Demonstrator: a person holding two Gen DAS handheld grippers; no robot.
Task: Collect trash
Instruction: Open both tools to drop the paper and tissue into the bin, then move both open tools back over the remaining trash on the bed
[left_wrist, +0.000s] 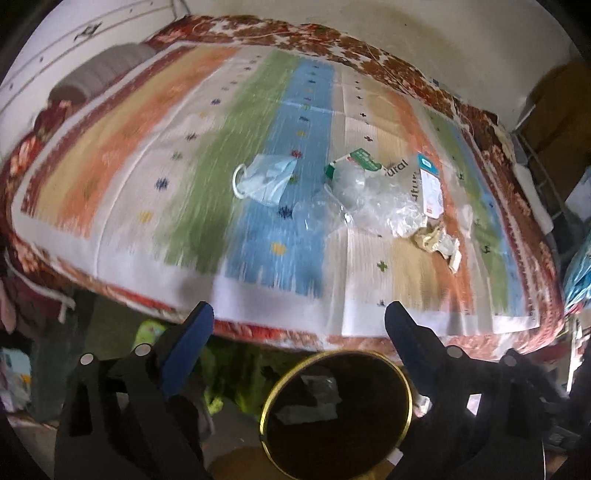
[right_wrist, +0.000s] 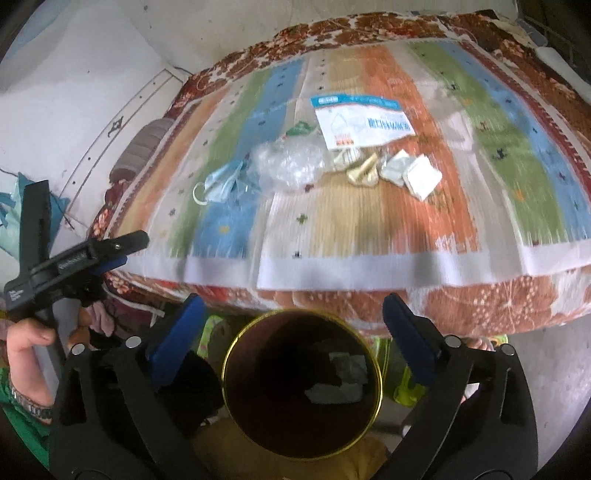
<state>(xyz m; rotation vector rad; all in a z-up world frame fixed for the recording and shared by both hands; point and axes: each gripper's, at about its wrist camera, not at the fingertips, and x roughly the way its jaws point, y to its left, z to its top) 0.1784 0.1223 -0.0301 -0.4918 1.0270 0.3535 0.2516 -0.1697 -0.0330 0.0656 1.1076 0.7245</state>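
Left tongs (left_wrist: 299, 317) apart, nothing between the pads. Right tongs (right_wrist: 293, 310) apart too, empty. Both hang over the gold-rimmed bin (right_wrist: 236, 343) on the floor just off the bed's near edge; a few scraps (right_wrist: 338, 380) lie in its bottom. On the bed, on a striped mat (left_wrist: 129, 177), trash sits mid-mat: blue face mask (left_wrist: 267, 177) nearest the left side, crumpled clear plastic (left_wrist: 373, 199) beside it, touching a printed white packet (right_wrist: 364, 122), then gold wrappers (right_wrist: 364, 171) and small white sachets (right_wrist: 423, 177) toward the right. A hand (right_wrist: 26, 343) grips the left tongs' handle.
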